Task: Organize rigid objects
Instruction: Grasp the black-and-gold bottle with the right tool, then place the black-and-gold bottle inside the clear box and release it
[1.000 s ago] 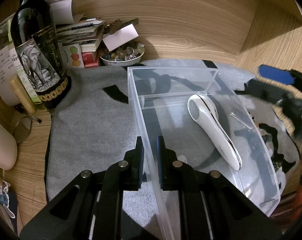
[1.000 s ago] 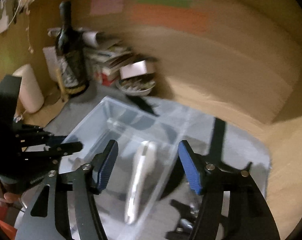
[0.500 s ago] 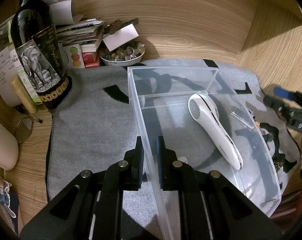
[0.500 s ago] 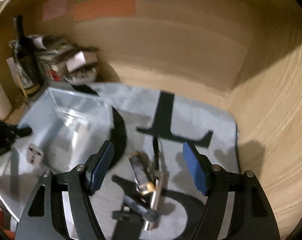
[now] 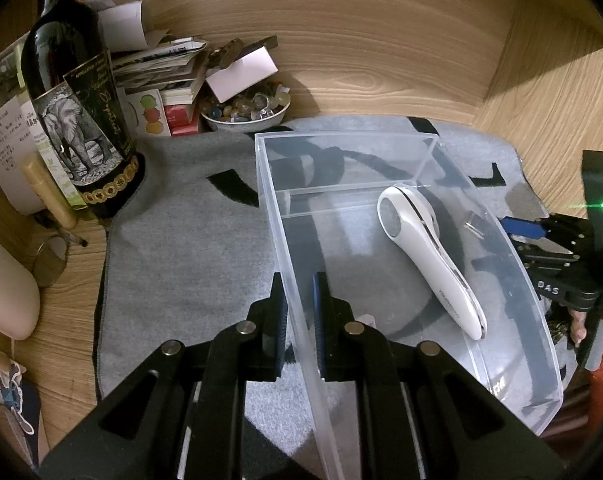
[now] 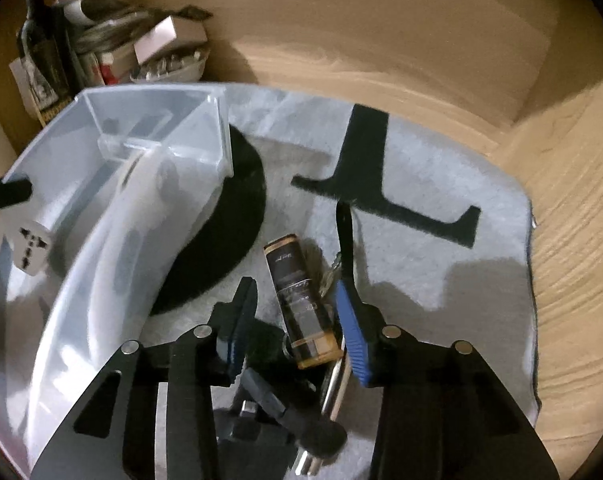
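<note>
The clear plastic bin [image 5: 385, 160] takes up most of the grey mat [image 5: 189, 264] and has a divider across its far end, with the small compartment behind that divider bare as far as either view shows. In the larger near compartment 2 things are already stowed: a long white handheld device [image 5: 425, 256] lying diagonally on the floor of the bin, and a white travel adapter [image 6: 31, 250], seen clearly only from the right wrist camera. The left gripper [image 5: 299, 312] is nearly shut, its jaws pinching the bin's left wall, which looks like steadying work. Outside the bin, just beside its right wall, a small pile is left on the mat: a dark cylindrical tube with gold bands [image 6: 301, 300], a black strip-like piece [image 6: 345, 236] partly against it, and darker, metallic bits lower down (too blurred to name). The right gripper [image 6: 297, 332] hangs over that pile with its jaws apart, straddling the tube but gripping nothing; whether the pads touch it I cannot tell. By my reading the job is about half done: 2 items in, the pile to go, the tube likely next.
</note>
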### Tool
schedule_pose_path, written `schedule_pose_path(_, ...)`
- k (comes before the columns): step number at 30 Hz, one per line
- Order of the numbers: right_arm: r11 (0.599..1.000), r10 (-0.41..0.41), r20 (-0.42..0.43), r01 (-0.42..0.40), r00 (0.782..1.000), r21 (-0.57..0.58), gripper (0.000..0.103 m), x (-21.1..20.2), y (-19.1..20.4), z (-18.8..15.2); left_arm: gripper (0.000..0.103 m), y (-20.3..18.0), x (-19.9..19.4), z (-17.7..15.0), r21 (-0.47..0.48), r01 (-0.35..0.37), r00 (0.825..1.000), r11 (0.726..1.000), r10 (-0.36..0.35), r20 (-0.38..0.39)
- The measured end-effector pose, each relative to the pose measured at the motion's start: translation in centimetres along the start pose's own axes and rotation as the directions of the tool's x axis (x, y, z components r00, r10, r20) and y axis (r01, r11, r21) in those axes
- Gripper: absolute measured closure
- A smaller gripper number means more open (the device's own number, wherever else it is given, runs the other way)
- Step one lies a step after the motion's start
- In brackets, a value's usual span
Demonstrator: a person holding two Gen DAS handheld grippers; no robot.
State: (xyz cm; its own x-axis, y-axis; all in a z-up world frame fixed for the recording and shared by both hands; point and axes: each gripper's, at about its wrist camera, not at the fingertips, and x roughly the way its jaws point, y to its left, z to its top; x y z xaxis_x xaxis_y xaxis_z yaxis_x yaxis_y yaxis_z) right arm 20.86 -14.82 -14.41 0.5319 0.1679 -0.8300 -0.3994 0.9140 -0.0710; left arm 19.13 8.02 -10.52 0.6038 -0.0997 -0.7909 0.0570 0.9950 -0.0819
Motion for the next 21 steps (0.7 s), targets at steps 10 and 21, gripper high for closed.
schedule_pose_path(10, 0.999, -0.009, -0.018, 0.008, 1.000, -0.033, 0.082, 0.8, 0.4, -0.4, 0.092, 0.1, 0.0, 0.0, 0.003, -0.001, 1.000, 1.000, 0.001, 0.001)
schedule_pose_path(21, 1.000, -0.009, 0.106, 0.008, 0.994, 0.008, 0.082, -4.0, -0.2, 0.7, 0.092, 0.0, 0.0, 0.0, 0.002, 0.001, 1.000, 1.000, -0.001, 0.002)
